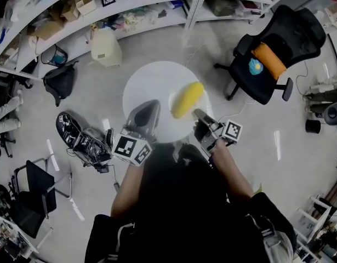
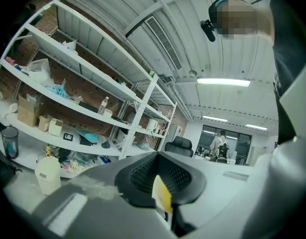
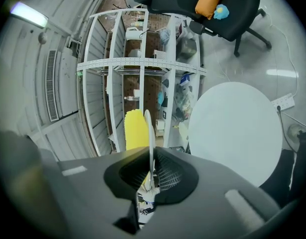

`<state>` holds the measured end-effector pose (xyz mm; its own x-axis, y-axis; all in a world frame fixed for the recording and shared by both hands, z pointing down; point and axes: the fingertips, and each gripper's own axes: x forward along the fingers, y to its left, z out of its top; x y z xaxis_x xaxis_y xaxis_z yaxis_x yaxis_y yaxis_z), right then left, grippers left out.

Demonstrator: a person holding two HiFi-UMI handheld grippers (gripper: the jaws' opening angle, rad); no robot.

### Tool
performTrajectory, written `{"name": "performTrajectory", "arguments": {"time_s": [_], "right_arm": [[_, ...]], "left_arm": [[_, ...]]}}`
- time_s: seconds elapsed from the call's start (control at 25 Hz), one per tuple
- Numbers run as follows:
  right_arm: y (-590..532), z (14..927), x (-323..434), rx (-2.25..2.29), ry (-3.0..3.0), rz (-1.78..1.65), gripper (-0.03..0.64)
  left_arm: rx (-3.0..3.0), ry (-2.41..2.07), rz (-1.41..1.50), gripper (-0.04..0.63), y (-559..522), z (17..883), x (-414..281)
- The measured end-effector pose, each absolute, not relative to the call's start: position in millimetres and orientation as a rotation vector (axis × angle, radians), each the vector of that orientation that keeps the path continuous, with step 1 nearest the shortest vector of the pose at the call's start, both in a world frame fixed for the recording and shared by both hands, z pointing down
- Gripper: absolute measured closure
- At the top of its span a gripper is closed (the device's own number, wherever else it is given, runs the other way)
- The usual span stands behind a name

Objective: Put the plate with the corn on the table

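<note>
- Head view: corn (image 1: 188, 99) lies on the plate (image 1: 175, 93), whose near rim the right gripper (image 1: 198, 114) pinches over the round bench (image 1: 149, 84). Lower it level so the corn cannot roll.
- Left gripper view: left gripper (image 2: 160, 183) is closed and faces shelves (image 2: 68, 101), with no plate rim showing.
- Right gripper view: only here is the rim seen edge-on between the jaws.

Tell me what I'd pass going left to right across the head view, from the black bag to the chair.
Black bag → white jug → left gripper → corn → right gripper → chair. The plate under the corn overlaps it, so it is left out.
</note>
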<state>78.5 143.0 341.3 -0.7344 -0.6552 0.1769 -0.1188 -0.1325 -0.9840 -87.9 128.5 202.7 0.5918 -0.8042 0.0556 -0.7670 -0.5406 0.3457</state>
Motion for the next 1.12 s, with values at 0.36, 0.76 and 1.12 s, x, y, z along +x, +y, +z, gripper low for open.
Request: {"name": "performTrajectory", "arguments": {"time_s": [0.36,0.76,1.12], "right_arm": [[116.1,351.2,84.0,-0.835,1.790,-1.936,0.586],[79.1,370.4,106.7,-0.780,1.858,-1.980,0.586],[51.4,385.3,113.3,-0.746,1.902,-1.997,0.586]], "left_arm": [[2.451,-1.315,-0.145,0.592,103.7,207.5,-77.0],[2.402,-1.386,-0.131,0.592,76.1,217.7,-39.0],[2.378,-1.414,-0.134,0.592,57.5,232.4,-26.0]]}}
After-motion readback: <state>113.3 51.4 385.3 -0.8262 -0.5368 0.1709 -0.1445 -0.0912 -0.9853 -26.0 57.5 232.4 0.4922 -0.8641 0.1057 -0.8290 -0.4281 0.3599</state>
